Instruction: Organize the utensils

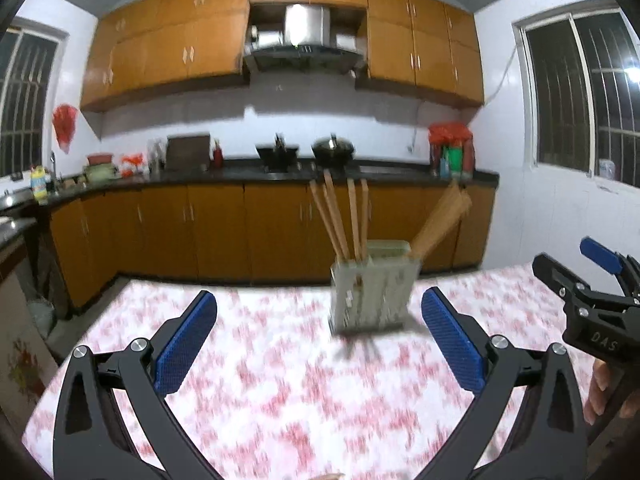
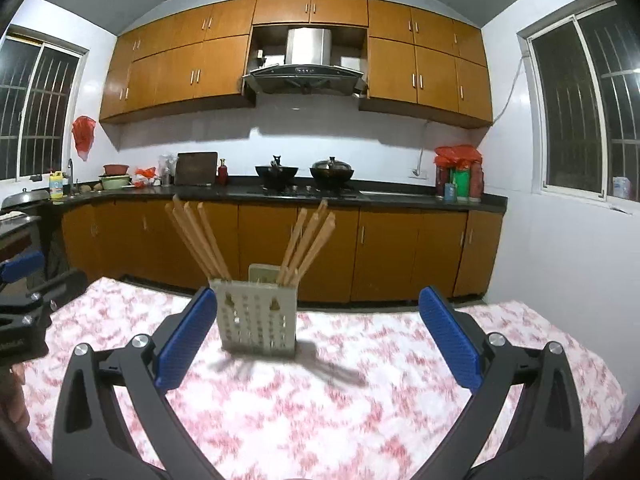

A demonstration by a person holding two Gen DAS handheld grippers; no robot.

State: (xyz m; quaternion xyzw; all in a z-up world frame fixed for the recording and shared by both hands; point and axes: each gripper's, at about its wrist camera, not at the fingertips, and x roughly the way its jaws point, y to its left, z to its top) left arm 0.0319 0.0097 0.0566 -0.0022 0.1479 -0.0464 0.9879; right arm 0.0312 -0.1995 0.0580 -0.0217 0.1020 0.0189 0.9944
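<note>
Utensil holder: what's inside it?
The utensil holder holds wooden chopsticks in two bunches, one leaning left, one leaning right. Their lower ends are hidden behind its perforated wall; anything else inside cannot be seen.

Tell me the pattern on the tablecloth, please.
The tablecloth is white with red-pink floral blotches, clearest in the right wrist view.

Left gripper (image 1: pixel 319 344) hangs low over the counter (image 1: pixel 280 400), whose cloth is pink-flowered; blue pads spread wide, nothing between them. Ahead, a pale slotted utensil holder (image 1: pixel 370 294) stands upright with wooden chopsticks (image 1: pixel 346 220) fanning from its top, view blurred. Right gripper (image 1: pixel 588 292) enters at right edge, beside the holder, apart from it.
</note>
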